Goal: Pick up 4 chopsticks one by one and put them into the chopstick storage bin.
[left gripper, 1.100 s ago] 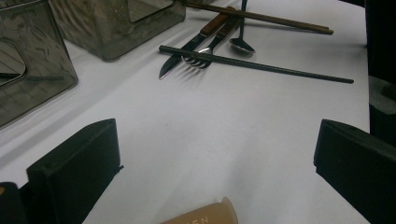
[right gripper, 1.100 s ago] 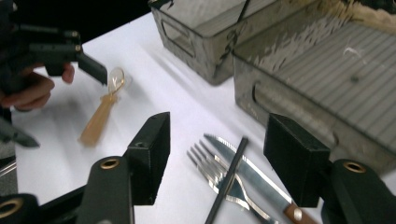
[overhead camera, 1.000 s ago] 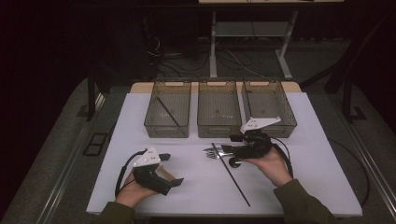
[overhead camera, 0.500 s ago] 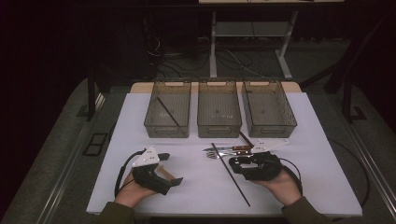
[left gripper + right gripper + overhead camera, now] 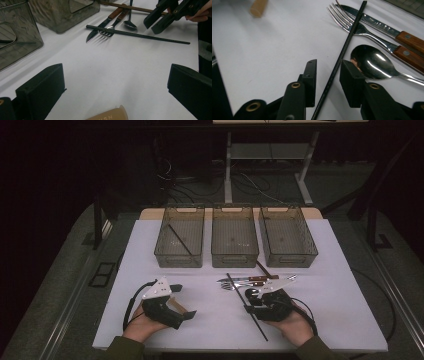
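Right gripper: jaws partly open, straddling black chopstick lying on white table, not yet clamped; fork, spoon, knife just right of it; left gripper jaws wide, empty, resting near-left.

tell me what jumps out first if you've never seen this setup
The right gripper stands out first, its open jaws astride a long black chopstick lying on the white table, not yet closed on it. Beside it lie a fork, a knife and a spoon. At the table's far edge stand three clear bins in a row, and the left gripper rests open near the front left.
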Available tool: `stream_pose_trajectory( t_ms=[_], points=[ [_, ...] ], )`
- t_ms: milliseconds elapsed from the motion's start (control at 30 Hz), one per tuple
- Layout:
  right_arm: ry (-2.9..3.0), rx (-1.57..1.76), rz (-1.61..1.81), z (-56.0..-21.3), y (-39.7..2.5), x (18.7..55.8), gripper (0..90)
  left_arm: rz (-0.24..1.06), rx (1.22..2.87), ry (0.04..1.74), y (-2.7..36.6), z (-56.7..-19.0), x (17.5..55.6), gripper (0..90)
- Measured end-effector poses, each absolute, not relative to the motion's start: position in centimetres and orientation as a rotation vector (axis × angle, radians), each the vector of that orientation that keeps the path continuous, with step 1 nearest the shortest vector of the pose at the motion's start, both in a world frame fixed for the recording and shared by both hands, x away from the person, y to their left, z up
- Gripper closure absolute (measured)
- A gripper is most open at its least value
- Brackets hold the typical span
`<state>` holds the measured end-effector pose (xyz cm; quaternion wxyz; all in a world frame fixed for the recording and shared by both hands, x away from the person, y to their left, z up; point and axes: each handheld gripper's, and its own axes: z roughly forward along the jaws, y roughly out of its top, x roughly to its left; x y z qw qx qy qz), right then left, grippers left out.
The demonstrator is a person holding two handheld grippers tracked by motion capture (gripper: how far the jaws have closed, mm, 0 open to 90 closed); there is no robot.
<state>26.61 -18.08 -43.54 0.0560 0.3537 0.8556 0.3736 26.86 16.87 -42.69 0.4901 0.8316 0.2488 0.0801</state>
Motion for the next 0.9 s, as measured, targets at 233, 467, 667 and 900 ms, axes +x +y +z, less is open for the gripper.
stream_pose_trajectory(
  t_ms=[233,467,667,900],
  points=[
    [2.595,1.079,1.067,-44.4,-17.2,26.9,70.9,0.193,2.019,0.601,16.9,-42.7,26.9,0.2],
    [2.578,1.068,1.044,-44.6,-17.0,27.0,74.4,0.191,2.022,0.598,16.8,-42.7,26.9,0.2],
    [2.553,1.053,1.021,-44.8,-16.9,26.7,78.2,0.189,2.025,0.598,16.8,-42.7,26.9,0.2],
    [2.543,1.072,1.012,-44.7,-16.9,26.7,81.7,0.187,2.026,0.596,16.8,-42.7,26.9,0.3]
  ],
)
